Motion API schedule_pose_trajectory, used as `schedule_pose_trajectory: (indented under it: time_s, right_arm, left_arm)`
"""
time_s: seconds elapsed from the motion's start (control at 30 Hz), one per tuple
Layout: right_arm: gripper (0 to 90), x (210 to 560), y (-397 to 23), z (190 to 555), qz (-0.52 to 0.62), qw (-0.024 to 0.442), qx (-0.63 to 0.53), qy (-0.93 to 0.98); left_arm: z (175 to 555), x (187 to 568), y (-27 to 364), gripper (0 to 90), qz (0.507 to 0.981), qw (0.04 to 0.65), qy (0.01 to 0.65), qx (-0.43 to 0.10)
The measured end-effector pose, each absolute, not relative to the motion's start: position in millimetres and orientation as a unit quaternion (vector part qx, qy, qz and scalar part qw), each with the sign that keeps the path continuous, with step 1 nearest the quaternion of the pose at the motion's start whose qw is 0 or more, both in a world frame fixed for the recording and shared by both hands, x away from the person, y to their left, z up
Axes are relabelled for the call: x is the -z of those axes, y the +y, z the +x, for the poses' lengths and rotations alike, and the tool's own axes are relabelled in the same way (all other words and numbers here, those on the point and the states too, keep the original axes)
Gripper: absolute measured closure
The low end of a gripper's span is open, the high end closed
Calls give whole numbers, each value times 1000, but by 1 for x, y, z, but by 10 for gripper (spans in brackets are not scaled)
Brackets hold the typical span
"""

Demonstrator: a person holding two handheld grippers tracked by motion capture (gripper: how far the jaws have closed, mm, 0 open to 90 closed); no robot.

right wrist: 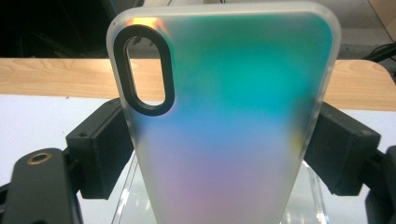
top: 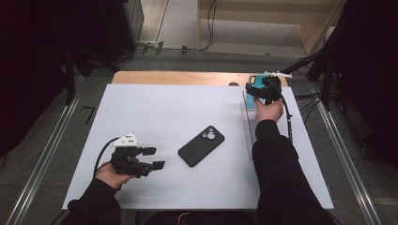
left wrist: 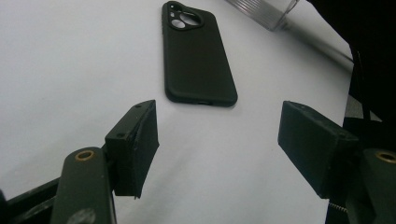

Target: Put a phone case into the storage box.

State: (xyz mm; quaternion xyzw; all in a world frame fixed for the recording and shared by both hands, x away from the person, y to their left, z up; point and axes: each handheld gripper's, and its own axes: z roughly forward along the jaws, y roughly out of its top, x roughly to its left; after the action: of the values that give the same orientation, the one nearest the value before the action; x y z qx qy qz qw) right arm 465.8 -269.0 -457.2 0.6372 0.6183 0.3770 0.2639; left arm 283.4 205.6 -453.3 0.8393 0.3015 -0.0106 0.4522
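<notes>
An upright, frosted phone case [right wrist: 233, 116] with rainbow tints sits clamped between the right gripper's [right wrist: 219, 154] black fingers [right wrist: 100, 149], above the white bench [right wrist: 42, 121].

Left tool [top: 155, 158] agape, right tool [top: 256, 89] clamped

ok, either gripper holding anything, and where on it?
Right gripper grips the iridescent case by its two long edges. Left gripper is open, empty.

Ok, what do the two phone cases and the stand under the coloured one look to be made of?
Black phone case: looks like matte soft plastic or silicone; dull, even surface with no sharp glints.
Iridescent case: frosted translucent plastic with a teal-to-pink sheen and a black camera ring, held between the right gripper jaws.
Clear stand: probably acrylic; see-through with bright edges. It could be glass.
</notes>
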Motion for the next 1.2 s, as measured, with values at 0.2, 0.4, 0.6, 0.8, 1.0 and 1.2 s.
schedule_pose_trajectory:
  time_s: [0.2, 0.4, 0.6, 0.8, 1.0, 1.2]
  right_arm:
    - [140, 462, -266, 469, 636, 276, -376, 615]
    - [140, 462, -269, 471, 646, 271, -389, 599]
    - [139, 464, -270, 472, 644, 266, -385, 605]
    - [130, 464, -269, 472, 649, 263, -384, 602]
    - [107, 464, -264, 474, 637, 264, -378, 618]
    - [92, 464, -265, 474, 641, 260, -378, 616]
  left_arm:
    - [284, 454, 206, 294, 839, 452, 304, 11]
    - [284, 454, 206, 295, 838, 453, 305, 12]
    - [284, 455, 206, 295, 840, 450, 303, 13]
    - [284, 455, 206, 294, 839, 451, 305, 13]
    - [284, 454, 206, 295, 840, 450, 302, 12]
    - [284, 455, 206, 295, 839, 451, 304, 10]
